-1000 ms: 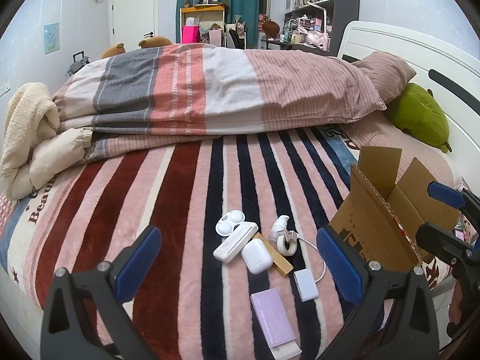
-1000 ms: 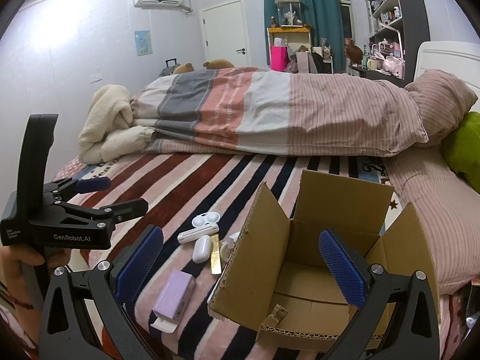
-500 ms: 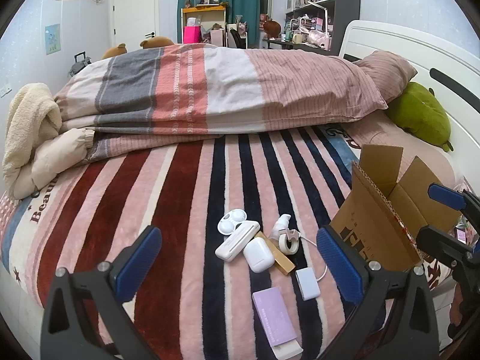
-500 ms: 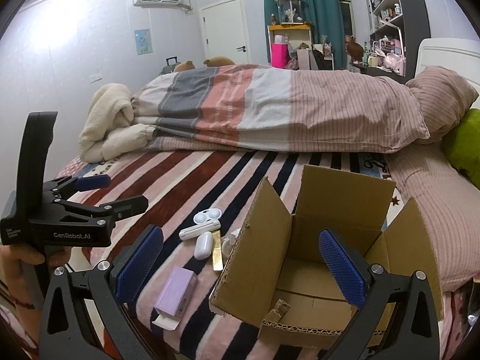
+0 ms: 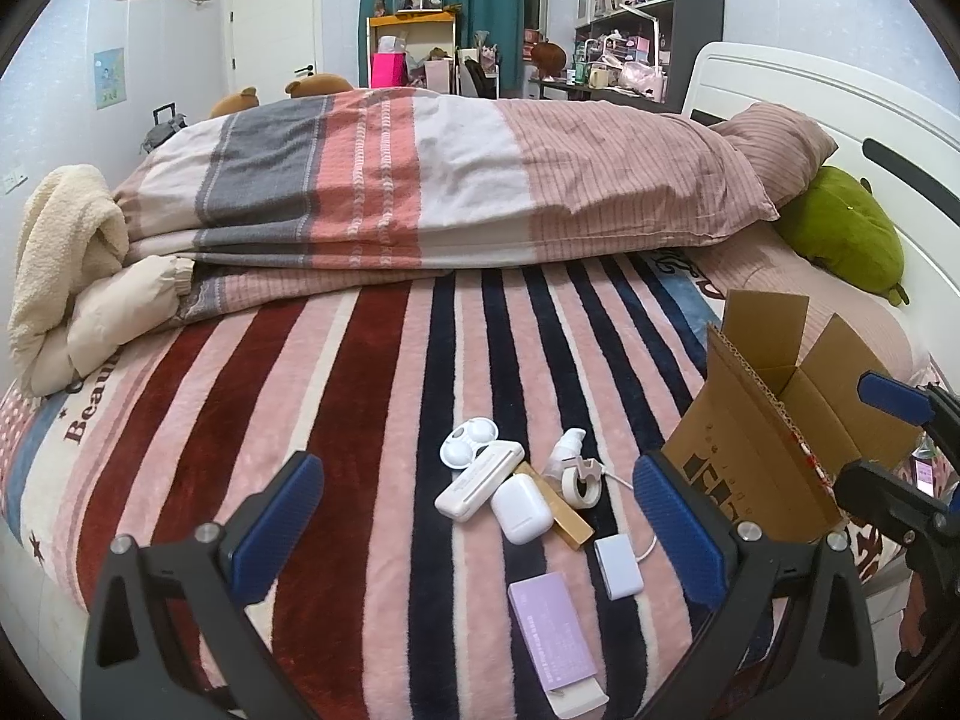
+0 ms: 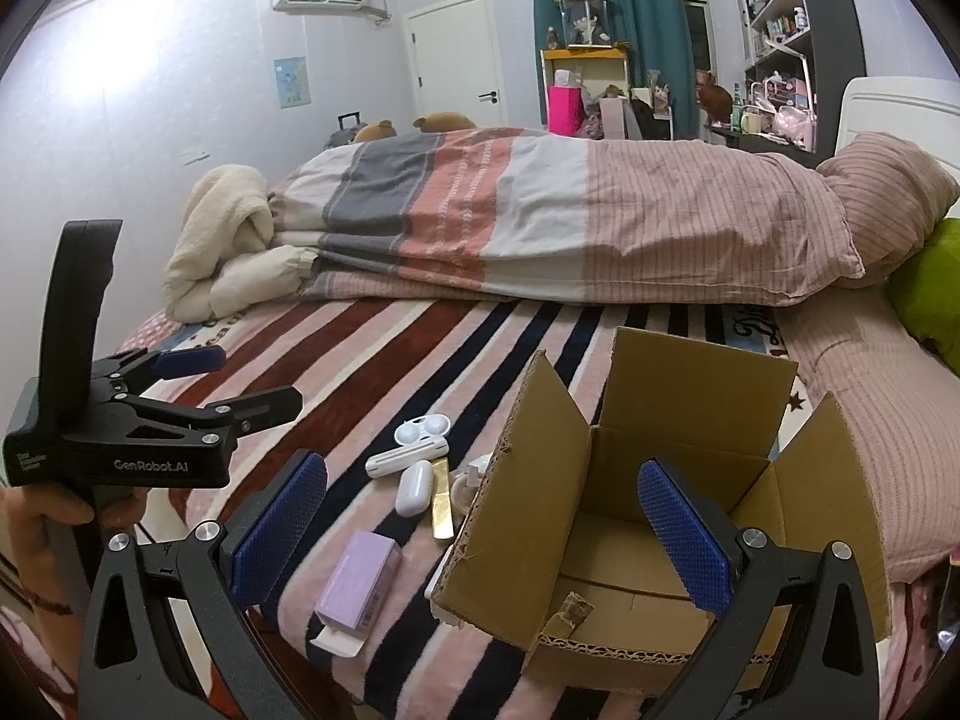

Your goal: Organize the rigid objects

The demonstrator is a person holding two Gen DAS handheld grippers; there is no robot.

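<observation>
Small objects lie on the striped blanket: a white earbud case (image 5: 521, 507) (image 6: 414, 487), a long white case (image 5: 479, 482) (image 6: 407, 457), a round white lens case (image 5: 467, 443) (image 6: 422, 429), a gold bar (image 5: 561, 507) (image 6: 442, 498), a tape roll (image 5: 579, 480), a white charger (image 5: 618, 558) and a purple box (image 5: 552, 624) (image 6: 359, 587). An open cardboard box (image 5: 774, 414) (image 6: 660, 480) stands to their right. My left gripper (image 5: 480, 531) hovers open before the objects. My right gripper (image 6: 483, 531) hangs open over the box's near edge. Neither holds anything.
A folded striped duvet (image 5: 444, 180) crosses the bed behind the objects. A cream fleece bundle (image 5: 66, 264) sits at the left, a green plush (image 5: 840, 234) by the white headboard. A person's hand (image 6: 36, 516) holds the left gripper's handle.
Both cameras have drifted slightly back and up, so the objects and the box sit a little farther away. Nothing on the bed has moved; both grippers stay open.
</observation>
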